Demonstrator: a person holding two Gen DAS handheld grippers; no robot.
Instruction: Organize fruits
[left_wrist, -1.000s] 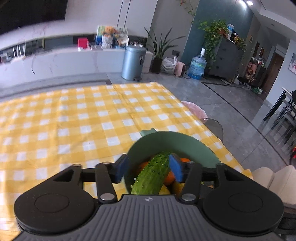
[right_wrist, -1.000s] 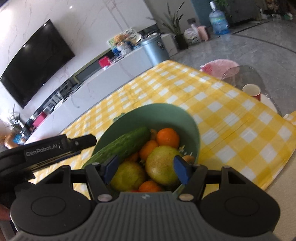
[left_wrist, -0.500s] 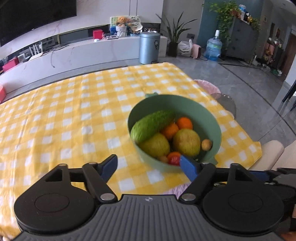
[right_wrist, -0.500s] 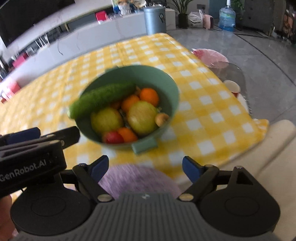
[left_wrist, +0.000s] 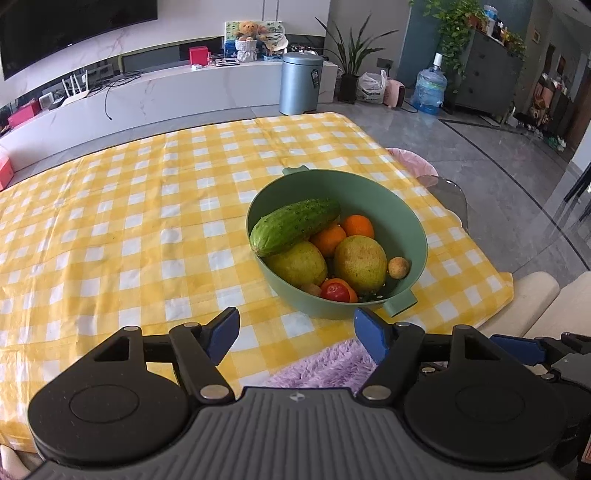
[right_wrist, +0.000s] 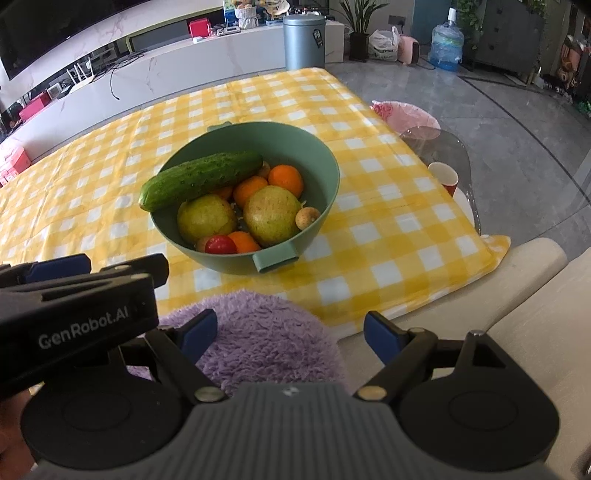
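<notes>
Left wrist view
Left tongs (left_wrist: 295, 332): seen spread wide and empty, held short of the bowl's near side, above the bench edge.
Bowl (left_wrist: 406, 218): the green bowl is seen resting on the yellow checked cloth (left_wrist: 129, 206) of the bench; it serves as the landmark.
Cucumber (left_wrist: 295, 226): laid across the bowl's far-left rim, on top of the other fruit, one end jutting past the rim.
Pears: one (left_wrist: 297, 263) is found under the cucumber, another (left_wrist: 360, 263) toward the bowl's centre.
Step judged: the pile appears finished, so the tongs are best drawn back level, without the near handle being clipped.

Right wrist view
Right tongs (right_wrist: 291, 334): seen wide apart and holding nothing, over a purple fluffy cushion (right_wrist: 266, 339) on the bowl's near side.
Oranges (right_wrist: 286, 180): gathered at the bowl's far side, behind the pears.
Tomato (right_wrist: 220, 244): seated against the bowl's near wall.
Small brown fruit (right_wrist: 307, 218): lodged at the bowl's right wall.
Care advised: the overhanging cucumber is judged the likeliest to roll; the bowl should not be jolted, and if a correction is wanted, the cucumber should be gripped mid-length.
</notes>
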